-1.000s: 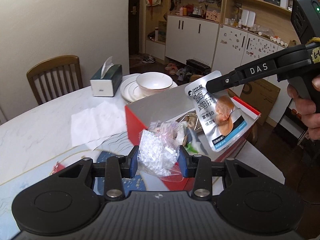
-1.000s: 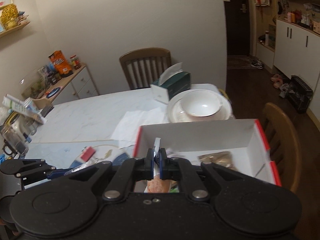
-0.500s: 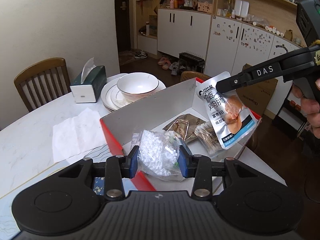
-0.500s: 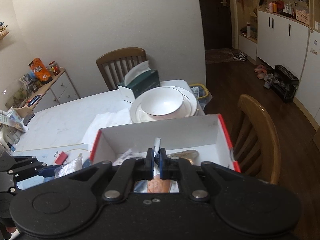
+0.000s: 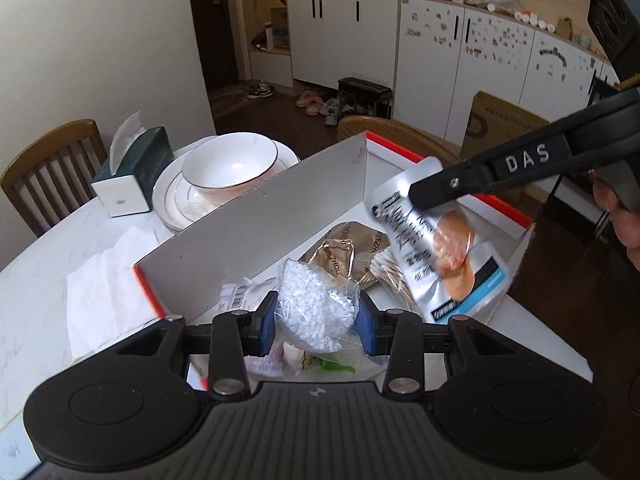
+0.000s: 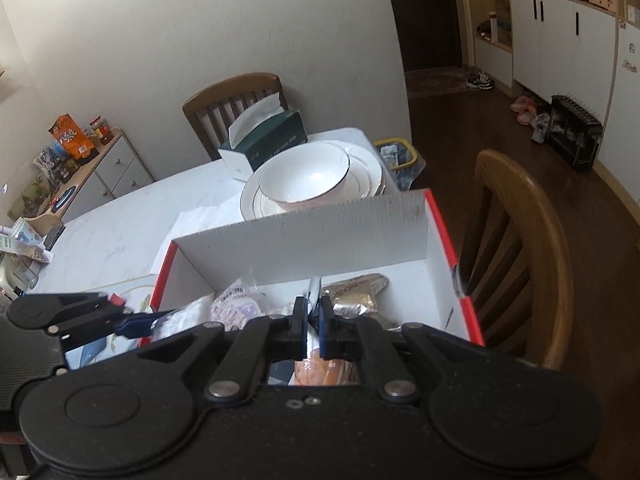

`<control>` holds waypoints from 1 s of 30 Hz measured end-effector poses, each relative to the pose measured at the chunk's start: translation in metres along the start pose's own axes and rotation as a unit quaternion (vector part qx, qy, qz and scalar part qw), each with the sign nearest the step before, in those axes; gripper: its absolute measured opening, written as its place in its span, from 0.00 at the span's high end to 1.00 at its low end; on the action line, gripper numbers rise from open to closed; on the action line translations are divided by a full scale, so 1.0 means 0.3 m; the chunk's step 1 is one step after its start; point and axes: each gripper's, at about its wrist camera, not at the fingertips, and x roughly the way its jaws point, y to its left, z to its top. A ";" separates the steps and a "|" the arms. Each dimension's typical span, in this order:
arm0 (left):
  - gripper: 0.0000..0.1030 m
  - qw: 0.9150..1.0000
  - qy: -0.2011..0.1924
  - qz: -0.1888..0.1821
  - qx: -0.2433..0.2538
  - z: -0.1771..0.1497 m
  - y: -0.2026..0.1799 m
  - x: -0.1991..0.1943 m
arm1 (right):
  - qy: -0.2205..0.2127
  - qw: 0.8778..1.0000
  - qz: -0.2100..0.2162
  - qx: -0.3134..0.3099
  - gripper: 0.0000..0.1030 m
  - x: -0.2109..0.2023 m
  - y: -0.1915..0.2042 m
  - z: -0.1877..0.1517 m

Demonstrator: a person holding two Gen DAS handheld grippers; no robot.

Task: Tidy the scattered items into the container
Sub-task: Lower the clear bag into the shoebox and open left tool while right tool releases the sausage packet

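Holding a clear bag of white beads [image 5: 316,304] above the near edge of the red-rimmed white cardboard box [image 5: 280,200], the left hand-held gripper [image 5: 317,322] is clamping it; the right hand-held gripper [image 6: 314,326] is pinching a silver snack pouch [image 5: 436,248], its long axis hanging down over the box's right side.

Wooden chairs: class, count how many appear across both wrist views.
2. One chair stands at the table's far side behind the tissue box; the other chair sits beside the red-edged box. More may be hidden.
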 end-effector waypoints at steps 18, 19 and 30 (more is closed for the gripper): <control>0.63 0.999 0.048 -0.025 0.007 0.004 -0.062 0.159 | 0.053 0.998 0.008 -0.014 0.96 0.128 -0.045 -0.046; 0.63 0.998 0.051 -0.026 0.006 0.000 -0.063 0.165 | 0.056 0.998 0.007 -0.014 0.96 0.134 -0.046 -0.050; 0.62 0.996 0.074 -0.047 -0.017 -0.015 -0.050 0.214 | 0.069 0.997 0.010 -0.018 0.89 0.161 -0.064 -0.054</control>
